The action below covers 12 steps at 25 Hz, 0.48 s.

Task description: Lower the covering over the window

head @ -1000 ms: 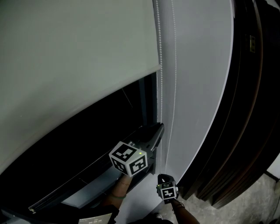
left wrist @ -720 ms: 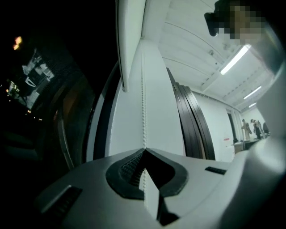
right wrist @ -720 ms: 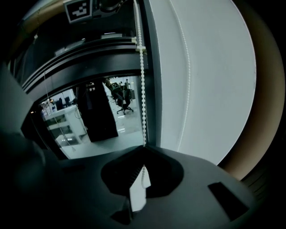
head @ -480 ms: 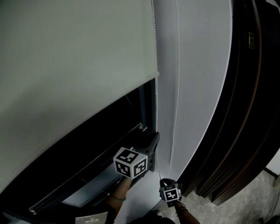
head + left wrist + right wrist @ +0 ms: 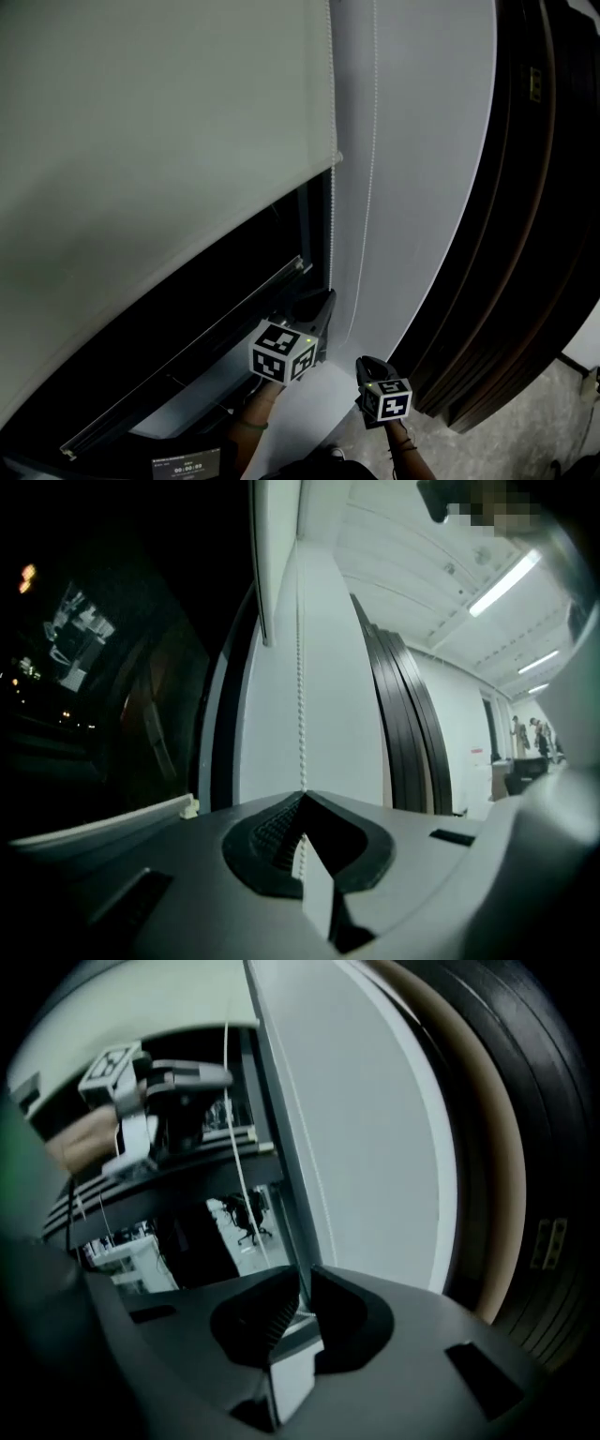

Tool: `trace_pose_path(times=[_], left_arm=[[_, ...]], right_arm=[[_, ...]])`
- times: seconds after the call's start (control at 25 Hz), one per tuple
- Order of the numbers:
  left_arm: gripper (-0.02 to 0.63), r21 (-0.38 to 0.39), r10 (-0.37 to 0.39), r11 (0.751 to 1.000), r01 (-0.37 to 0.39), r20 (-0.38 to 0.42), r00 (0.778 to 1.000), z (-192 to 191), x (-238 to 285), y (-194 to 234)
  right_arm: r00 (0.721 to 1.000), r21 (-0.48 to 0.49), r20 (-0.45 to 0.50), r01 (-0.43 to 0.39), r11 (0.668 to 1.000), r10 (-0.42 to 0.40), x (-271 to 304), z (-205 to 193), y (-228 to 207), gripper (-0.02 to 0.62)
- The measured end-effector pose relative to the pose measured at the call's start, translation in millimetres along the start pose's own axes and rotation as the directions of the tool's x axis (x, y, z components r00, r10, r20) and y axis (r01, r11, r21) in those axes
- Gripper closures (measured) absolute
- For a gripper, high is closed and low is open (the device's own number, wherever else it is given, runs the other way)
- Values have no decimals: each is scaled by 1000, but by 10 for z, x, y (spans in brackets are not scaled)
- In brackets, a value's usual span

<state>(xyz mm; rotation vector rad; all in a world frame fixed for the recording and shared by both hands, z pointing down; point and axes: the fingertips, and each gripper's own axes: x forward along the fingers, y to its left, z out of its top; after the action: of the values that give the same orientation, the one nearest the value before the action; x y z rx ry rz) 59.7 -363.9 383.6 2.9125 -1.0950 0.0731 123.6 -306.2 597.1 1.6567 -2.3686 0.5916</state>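
Grip comes first: the left gripper [image 5: 302, 801] has its jaws fully closed on the bead chain [image 5: 300, 667], holding the strand nearest the blind and pointing level. The right gripper [image 5: 305, 1277], just to its right, has its jaws slightly apart with nothing pinched between them. For a clean stroke, the person should pull the clamped strand straight down along its own line, avoiding sideways drag against the white wall [image 5: 422, 187]. The free gripper should then take the same strand higher up before the first lets go. Beyond, the roller blind [image 5: 141, 141] covers only the upper part of the dark window [image 5: 187, 328], which looks roughly half lowered.
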Motion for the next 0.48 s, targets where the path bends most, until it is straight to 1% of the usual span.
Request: trace_pose_path(times=[0.08,0.16,0.24,0.32,0.4,0.48], left_arm=[[604,1,-2,1000,2,-108,994,-392,5,-2],[604,-45,-6,999,-2,-187,982,-803,-31,-14],[604,-78,-13,997,-8,-265,964,-1184,-95,-44],[604,-83,-16,996,-13,-345,938,-1571,-169,-81],[604,-113,-20,993,-27,-397,918,-1915,-252,-118],[604,-138,-23,990,-40,-426,904,-2162,-333,-167]], right_arm=[[997,-14,77,-1,1000,2,-114,364,19,574],[988,-30,153,-19,999,23,-255,752,87,574],[976,-51,211,-46,998,56,-392,1099,186,574],[962,-79,253,-80,994,98,-503,1392,319,571],[949,-110,277,-125,986,151,-590,1615,483,551],[936,-143,284,-172,975,207,-658,1784,674,526]])
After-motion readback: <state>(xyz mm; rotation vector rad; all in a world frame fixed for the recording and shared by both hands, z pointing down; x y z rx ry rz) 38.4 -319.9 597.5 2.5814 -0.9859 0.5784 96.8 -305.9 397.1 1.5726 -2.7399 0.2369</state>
